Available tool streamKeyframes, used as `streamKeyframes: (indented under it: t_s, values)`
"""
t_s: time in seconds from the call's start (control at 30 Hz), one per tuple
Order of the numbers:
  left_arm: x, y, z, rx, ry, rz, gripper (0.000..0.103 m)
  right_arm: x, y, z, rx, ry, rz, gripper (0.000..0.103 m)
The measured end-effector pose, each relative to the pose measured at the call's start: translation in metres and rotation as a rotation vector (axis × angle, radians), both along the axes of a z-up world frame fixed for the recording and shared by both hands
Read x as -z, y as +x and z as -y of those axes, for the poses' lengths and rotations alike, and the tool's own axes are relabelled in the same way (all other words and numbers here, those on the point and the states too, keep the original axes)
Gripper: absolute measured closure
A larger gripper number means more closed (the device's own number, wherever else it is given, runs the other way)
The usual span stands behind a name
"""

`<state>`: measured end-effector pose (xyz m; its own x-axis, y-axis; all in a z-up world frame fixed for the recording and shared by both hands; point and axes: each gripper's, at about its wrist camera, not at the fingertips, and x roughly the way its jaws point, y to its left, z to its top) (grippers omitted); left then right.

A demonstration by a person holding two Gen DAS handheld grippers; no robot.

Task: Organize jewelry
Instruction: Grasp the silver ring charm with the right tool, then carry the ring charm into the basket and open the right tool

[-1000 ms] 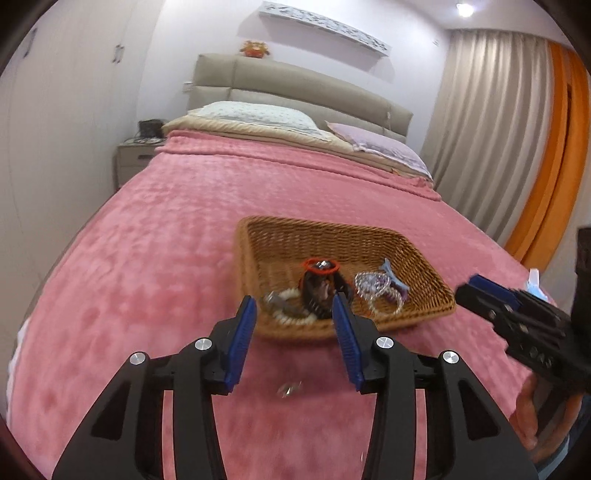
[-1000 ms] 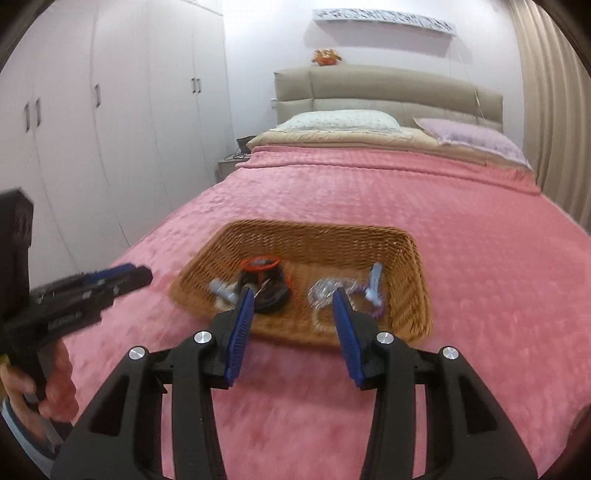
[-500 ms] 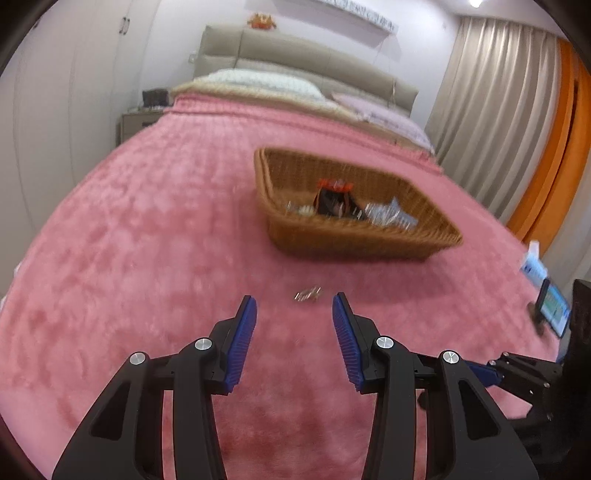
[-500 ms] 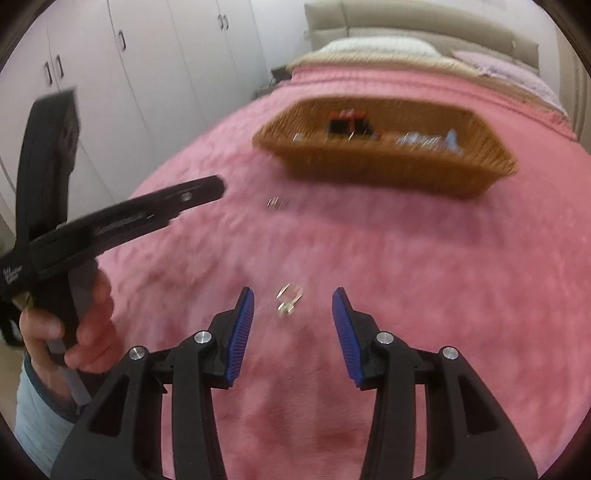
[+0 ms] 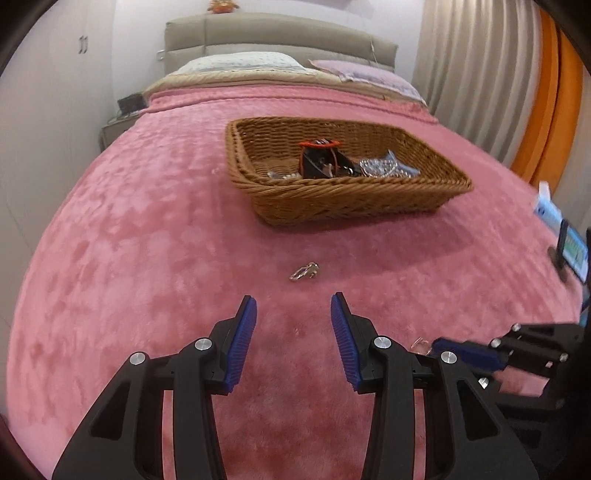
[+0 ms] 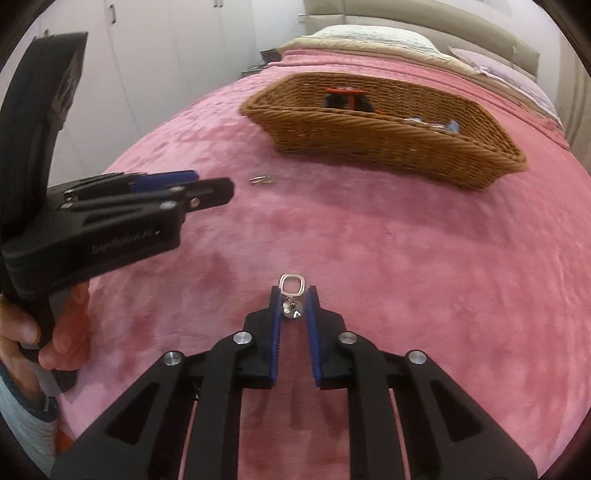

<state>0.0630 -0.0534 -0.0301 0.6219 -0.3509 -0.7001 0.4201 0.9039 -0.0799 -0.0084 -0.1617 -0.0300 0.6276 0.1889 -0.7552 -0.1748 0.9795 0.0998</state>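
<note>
A wicker basket (image 5: 354,199) (image 6: 388,144) holding several pieces of jewelry stands on the pink bedspread. A small silver earring (image 5: 304,272) (image 6: 262,180) lies loose on the bedspread just ahead of my open, empty left gripper (image 5: 293,306) (image 6: 207,186). My right gripper (image 6: 294,295) (image 5: 461,354) has closed around a second silver earring (image 6: 291,295) with a square loop and a round drop; the loop sticks out past the fingertips. In the left wrist view this earring (image 5: 419,345) shows at the right gripper's tip.
The bed's pillows (image 5: 240,62) and headboard (image 5: 277,33) lie beyond the basket. White wardrobes (image 6: 147,55) stand on the left, curtains (image 5: 480,66) on the right. A phone-like device (image 5: 572,254) sits at the bed's right edge.
Both grippers dropped from above the basket toward the bedspread. The right gripper's jaws closed in on the earring that lay between them; the left gripper moved nearer the other earring.
</note>
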Motion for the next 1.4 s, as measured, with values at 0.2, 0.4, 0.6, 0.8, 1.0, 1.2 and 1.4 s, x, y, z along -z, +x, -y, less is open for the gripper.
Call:
streamKeyframes:
  t_s: [0.2,0.4,0.6,0.8,1.0,1.2,1.4]
  values:
    - [0.003,0.022,0.024,0.038,0.093,-0.001,0.063,-0.001,0.01,0.036,0.088,-0.027,0.005,0.093]
    - [0.016,0.039,0.029,0.095,0.098,-0.072,0.072,0.006,0.015,0.064,0.077,0.073,-0.01,0.093]
    - [0.017,0.03,0.035,0.118,0.11,-0.044,0.097,0.004,0.009,0.062,0.017,0.098,0.008,0.093]
    - [0.006,0.011,0.022,0.085,0.023,-0.012,0.103,0.006,0.006,0.059,-0.02,0.136,-0.002,0.092]
    - [-0.001,0.001,0.014,0.086,-0.051,0.023,0.103,0.005,0.005,0.062,-0.002,0.142,0.003,0.086]
    - [-0.005,-0.003,0.012,0.096,-0.07,0.038,0.103,0.004,0.007,0.059,0.022,0.107,0.008,0.06]
    - [-0.007,-0.007,0.014,0.112,-0.075,0.055,0.103,0.006,0.01,0.05,0.021,0.062,0.01,0.084]
